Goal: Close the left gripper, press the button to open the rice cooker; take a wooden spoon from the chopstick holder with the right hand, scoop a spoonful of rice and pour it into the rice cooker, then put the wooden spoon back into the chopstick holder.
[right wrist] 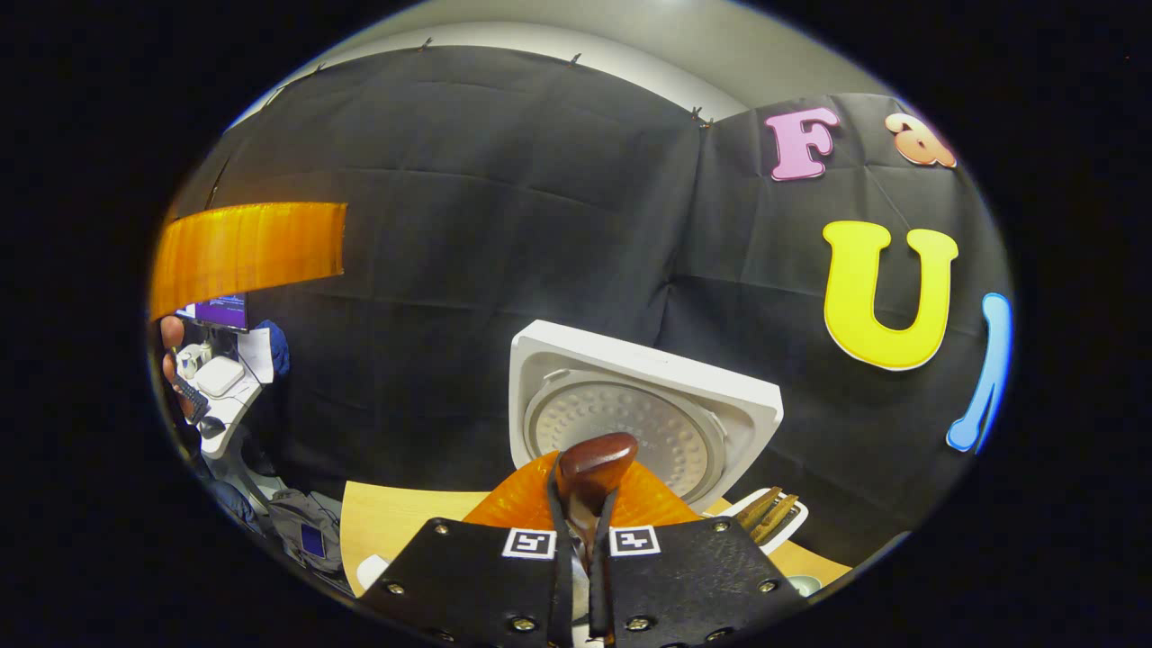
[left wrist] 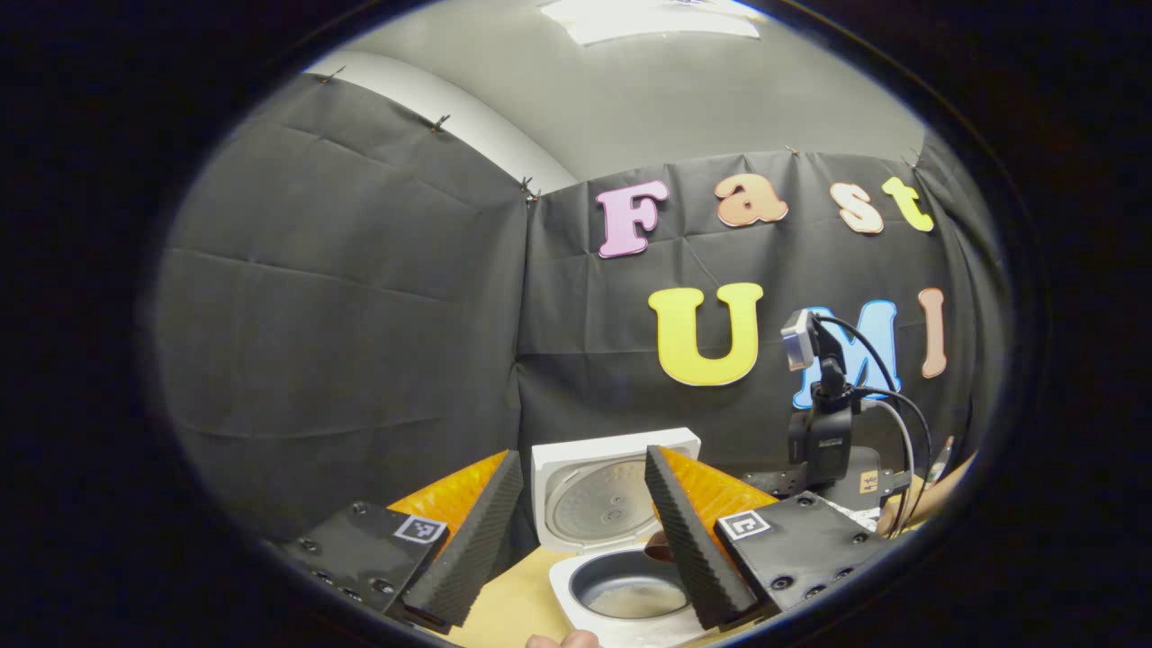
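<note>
In the left gripper view, the left tool (left wrist: pixel 576 540) sits at six o'clock with its two fingers spread wide and nothing between them. Through the gap shows the rice cooker (left wrist: pixel 621 585), standing on the pale wooden surface (left wrist: pixel 508 603). Its lid (left wrist: pixel 605 486) is swung up and stands upright behind the pot, ribbed inner plate facing the camera. The inner pot is open to view, with a pale layer at its bottom; whether that is rice or glare I cannot tell. At four o'clock, beyond the left tool's own right finger, the right tool (left wrist: pixel 823 450) is seen from the side, with its camera and cables rising above it and a hand (left wrist: pixel 918 504) holding it at the edge.

In the right gripper view, the right tool (right wrist: pixel 580 531) sits at six o'clock, its fingers drawn nearly together and pressing on the wooden spoon (right wrist: pixel 594 463). The spoon's dark rounded end sticks up past the fingertips, in front of the raised lid (right wrist: pixel 630 414) of the cooker. At five o'clock, just right of the tool, the chopstick holder (right wrist: pixel 774 513) stands on the surface (right wrist: pixel 405 522) with a few sticks leaning out of it. At nine o'clock a cluttered desk (right wrist: pixel 220 387) lies beyond the booth wall.
</note>
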A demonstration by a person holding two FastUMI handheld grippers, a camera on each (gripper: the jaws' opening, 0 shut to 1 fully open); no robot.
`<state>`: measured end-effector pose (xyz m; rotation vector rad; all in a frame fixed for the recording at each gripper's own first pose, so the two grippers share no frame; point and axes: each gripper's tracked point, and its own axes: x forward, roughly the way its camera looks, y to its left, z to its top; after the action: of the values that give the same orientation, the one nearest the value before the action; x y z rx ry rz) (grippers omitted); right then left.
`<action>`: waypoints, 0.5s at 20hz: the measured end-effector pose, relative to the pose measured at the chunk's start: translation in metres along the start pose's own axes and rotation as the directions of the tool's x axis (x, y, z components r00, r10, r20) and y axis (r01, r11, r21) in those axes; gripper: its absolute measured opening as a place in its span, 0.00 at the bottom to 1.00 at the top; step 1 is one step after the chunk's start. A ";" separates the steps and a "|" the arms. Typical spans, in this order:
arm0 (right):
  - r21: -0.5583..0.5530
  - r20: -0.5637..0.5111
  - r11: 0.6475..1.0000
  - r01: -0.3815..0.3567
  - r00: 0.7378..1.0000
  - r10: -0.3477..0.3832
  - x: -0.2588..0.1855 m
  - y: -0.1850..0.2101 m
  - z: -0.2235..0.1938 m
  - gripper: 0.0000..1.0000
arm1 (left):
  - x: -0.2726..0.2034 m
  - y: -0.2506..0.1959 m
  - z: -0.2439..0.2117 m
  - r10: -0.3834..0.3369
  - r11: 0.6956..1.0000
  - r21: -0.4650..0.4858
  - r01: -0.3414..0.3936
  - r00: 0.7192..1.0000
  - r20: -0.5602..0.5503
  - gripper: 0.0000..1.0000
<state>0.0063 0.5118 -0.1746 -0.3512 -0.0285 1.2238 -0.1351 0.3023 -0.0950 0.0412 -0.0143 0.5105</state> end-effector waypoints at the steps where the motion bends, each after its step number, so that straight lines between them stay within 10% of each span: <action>1: -0.006 0.001 1.000 -0.003 1.000 0.003 0.000 0.001 0.000 0.08 | 0.000 0.001 -0.001 0.003 1.000 0.001 -0.003 1.000 -0.004 0.96; 10: 0.057 0.017 0.998 -0.018 1.000 0.017 -0.003 0.000 0.004 0.08 | -0.008 -0.001 0.001 0.025 1.000 0.007 -0.025 1.000 -0.011 0.89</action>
<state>0.0046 0.5100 -0.1703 -0.2919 -0.0051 1.2420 -0.1410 0.2974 -0.0945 0.0452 -0.0019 0.5355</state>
